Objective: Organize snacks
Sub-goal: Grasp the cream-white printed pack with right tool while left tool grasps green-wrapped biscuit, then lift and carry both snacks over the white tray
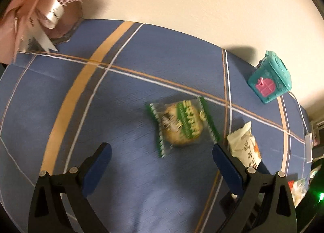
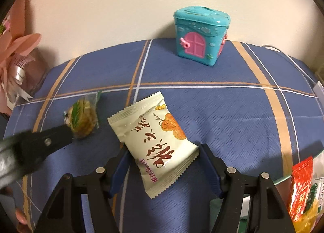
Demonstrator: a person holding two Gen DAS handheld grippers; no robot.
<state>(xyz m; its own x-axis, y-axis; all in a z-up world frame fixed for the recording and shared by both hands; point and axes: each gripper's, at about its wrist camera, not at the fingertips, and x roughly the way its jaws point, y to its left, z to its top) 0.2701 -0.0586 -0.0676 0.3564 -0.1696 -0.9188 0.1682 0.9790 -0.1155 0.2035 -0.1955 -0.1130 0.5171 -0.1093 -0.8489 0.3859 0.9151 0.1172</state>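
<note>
Only right wrist view: right tool point(image 2: 162, 164) clamped on crinkly cream packet point(image 2: 154, 144). Left tool point(image 1: 162, 154) wide, empty, over green-striped wrapper point(image 1: 182, 124).

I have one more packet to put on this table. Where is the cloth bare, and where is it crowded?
Bare: the wide stretch between the bouquet and the green-wrapped cake, and the cloth between the white packet and the teal house box. Crowded: the near right edge, where the red packet lies with others.
</note>
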